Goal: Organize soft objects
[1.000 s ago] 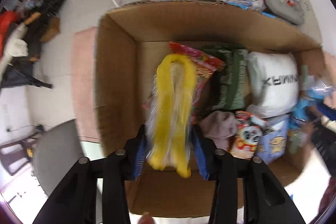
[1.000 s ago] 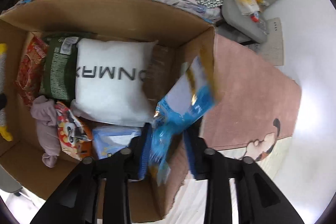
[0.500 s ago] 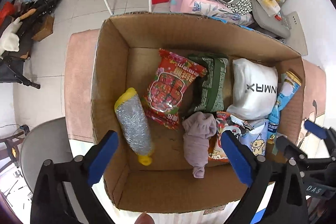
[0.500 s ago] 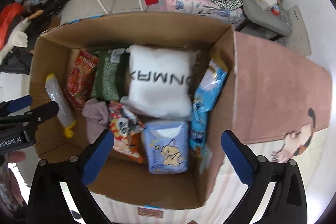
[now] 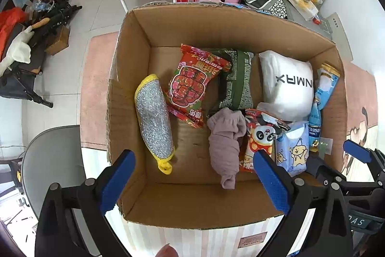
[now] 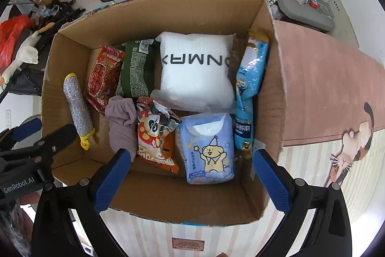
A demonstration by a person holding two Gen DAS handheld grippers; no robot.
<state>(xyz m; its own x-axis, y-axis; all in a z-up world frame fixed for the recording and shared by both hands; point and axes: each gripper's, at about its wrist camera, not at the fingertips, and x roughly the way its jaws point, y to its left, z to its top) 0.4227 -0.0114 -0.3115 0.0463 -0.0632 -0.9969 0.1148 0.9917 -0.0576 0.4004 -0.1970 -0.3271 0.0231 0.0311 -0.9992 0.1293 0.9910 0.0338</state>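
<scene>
Both grippers, left gripper (image 5: 193, 181) and right gripper (image 6: 191, 181), have black plastic frames, silver screws and textured blue finger pads (image 6: 270, 181); white "GenRobot.AI" lettering marks one.

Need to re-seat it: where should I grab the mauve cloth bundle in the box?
Grip the mauve cloth bundle across its narrower lower half, coming straight down with the left gripper. It lies lengthwise, bare cardboard on its left; the panda snack bag crowds its right.
</scene>
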